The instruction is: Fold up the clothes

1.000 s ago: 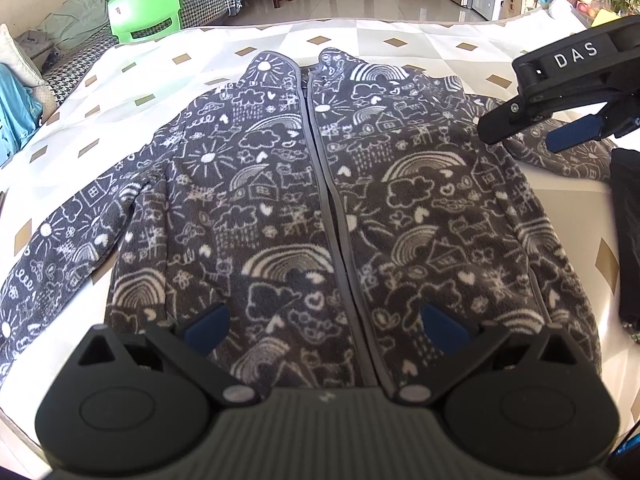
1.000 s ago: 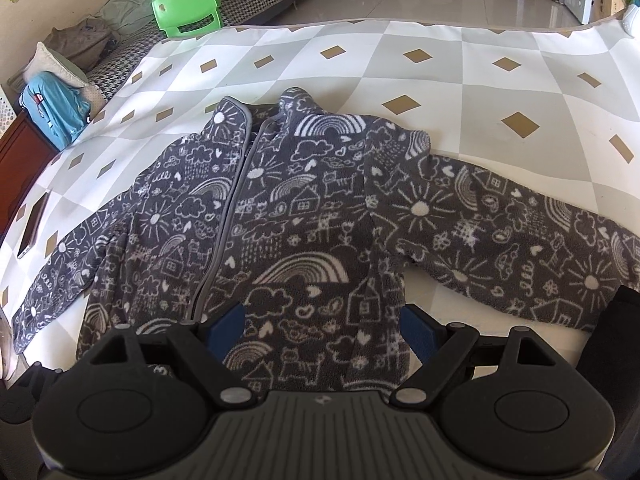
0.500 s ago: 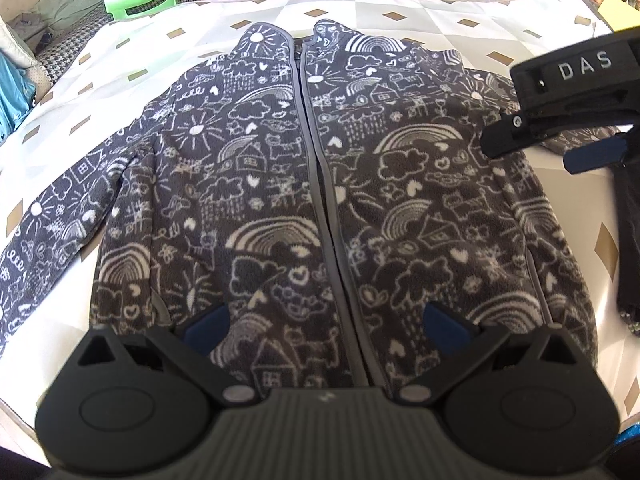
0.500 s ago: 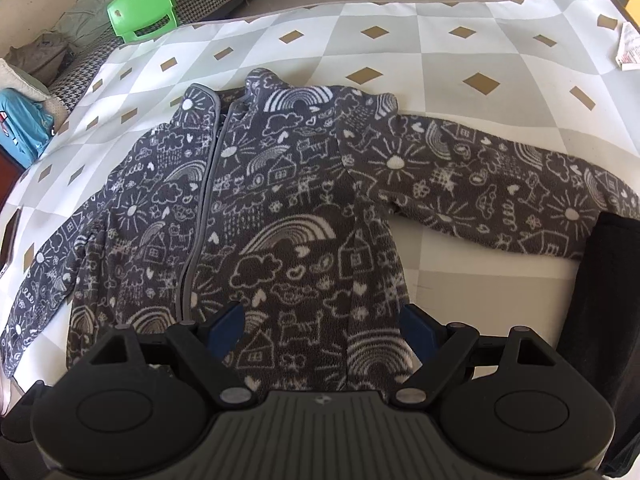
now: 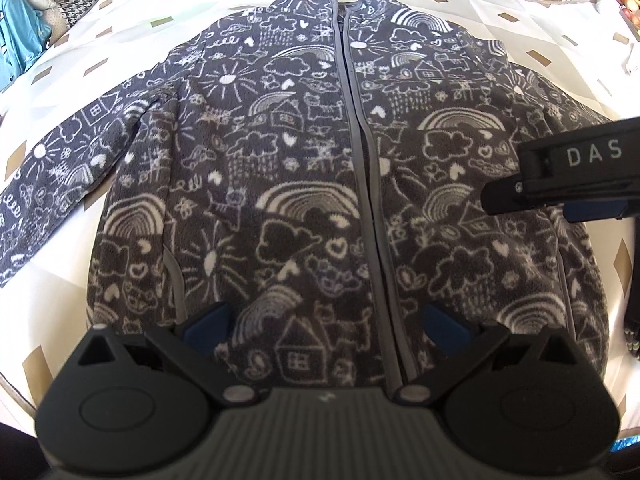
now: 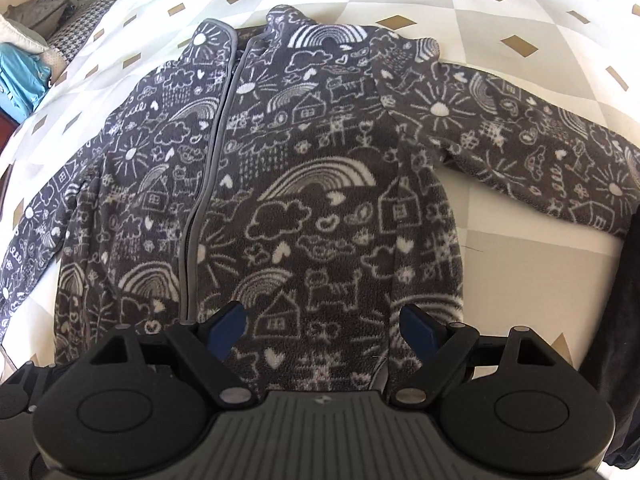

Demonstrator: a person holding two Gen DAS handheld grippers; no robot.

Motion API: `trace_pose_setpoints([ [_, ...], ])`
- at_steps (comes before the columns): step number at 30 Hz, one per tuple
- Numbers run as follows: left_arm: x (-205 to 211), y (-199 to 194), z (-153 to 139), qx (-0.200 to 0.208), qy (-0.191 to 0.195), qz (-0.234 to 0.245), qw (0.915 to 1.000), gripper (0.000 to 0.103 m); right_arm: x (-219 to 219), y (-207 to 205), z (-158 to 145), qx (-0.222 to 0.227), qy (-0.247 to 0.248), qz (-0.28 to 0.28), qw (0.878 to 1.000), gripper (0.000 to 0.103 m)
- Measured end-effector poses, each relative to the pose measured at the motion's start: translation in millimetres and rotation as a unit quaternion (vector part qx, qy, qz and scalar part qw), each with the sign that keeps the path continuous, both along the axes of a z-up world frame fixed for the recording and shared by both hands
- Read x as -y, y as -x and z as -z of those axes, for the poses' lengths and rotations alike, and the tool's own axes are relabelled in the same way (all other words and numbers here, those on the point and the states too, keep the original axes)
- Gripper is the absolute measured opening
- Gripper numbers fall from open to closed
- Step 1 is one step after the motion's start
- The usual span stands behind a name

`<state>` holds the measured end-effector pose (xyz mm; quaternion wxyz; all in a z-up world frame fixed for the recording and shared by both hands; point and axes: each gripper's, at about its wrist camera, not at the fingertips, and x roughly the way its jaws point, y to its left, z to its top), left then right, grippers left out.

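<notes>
The dark grey fleece jacket with white doodles point(image 5: 320, 184) is lying flat on the white checked sheet point(image 6: 520, 12), collar far, hem near. Both tongs are hanging over the hem, wide open, holding nothing: left gripper point(image 5: 326, 324) nearer the zip, right gripper point(image 6: 320, 330) nearer the right sleeve.

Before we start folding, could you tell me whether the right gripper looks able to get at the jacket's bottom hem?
Probably yes: the right gripper hangs open just above the jacket near its hem, with nothing between them.
</notes>
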<state>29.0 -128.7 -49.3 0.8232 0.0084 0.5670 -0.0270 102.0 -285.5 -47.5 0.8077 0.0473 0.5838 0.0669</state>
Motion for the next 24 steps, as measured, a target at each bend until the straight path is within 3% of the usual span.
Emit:
trace_pose_setpoints([
  [14, -6.0, -5.6, 2.7, -0.012, 0.017, -0.016, 0.9997, 0.103, -21.4, -8.2, 17.1, -0.021, 0.059, -0.028, 0.998, 0.088],
  [20, -6.5, -6.6, -6.8, 0.024, -0.010, -0.024, 0.9994, 0.103, -17.2, -11.0, 16.0, -0.018, 0.053, -0.013, 0.998, 0.088],
  [24, -13.3, -9.0, -11.2, 0.031, -0.005, -0.037, 0.9988, 0.103, -11.8, -12.7, 12.6, -0.010, 0.043, 0.007, 0.999, 0.088],
])
